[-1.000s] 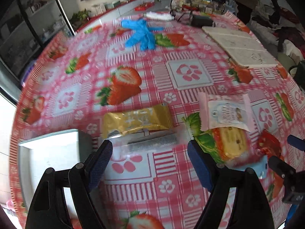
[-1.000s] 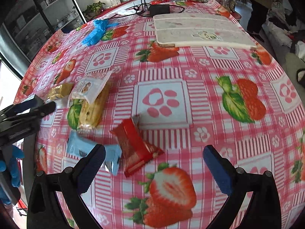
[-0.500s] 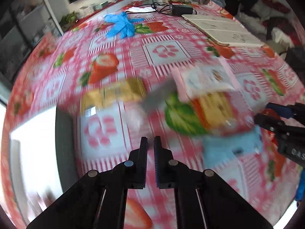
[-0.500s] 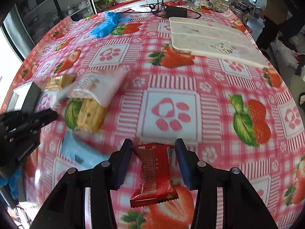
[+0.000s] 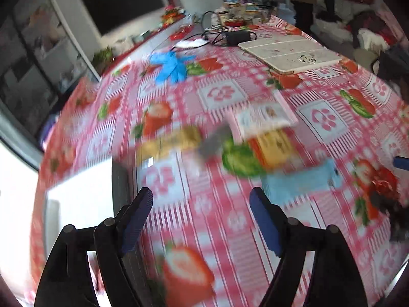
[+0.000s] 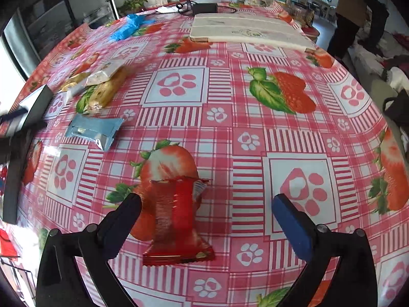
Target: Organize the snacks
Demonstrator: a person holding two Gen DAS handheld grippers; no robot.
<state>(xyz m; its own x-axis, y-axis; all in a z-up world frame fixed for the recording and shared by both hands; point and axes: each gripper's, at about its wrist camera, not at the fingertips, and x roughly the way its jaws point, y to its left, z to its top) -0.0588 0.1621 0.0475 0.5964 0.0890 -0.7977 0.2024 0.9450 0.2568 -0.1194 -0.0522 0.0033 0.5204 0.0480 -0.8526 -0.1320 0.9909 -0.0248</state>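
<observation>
My right gripper (image 6: 205,207) is open. A red snack packet (image 6: 175,215) lies flat on the strawberry tablecloth just inside its left finger, loose. A light blue packet (image 6: 93,129) lies farther left, with a yellow biscuit packet (image 6: 108,90) and a pale packet (image 6: 103,73) beyond it. My left gripper (image 5: 200,211) is open and empty above the cloth. Its blurred view shows the gold packet (image 5: 170,142), the yellow packet (image 5: 274,147), the pale packet (image 5: 265,115), the blue packet (image 5: 301,181) and a white box (image 5: 79,194) at the left.
Blue gloves (image 6: 126,26) and a white folded mat (image 6: 248,29) lie at the far side of the table. A black adapter with cables (image 5: 236,35) sits beyond. A person (image 6: 355,7) stands at the far right. The box's dark edge (image 6: 38,99) shows at the left.
My right gripper has opened and released the red packet onto the cloth. My left gripper went from shut to open and pulled back.
</observation>
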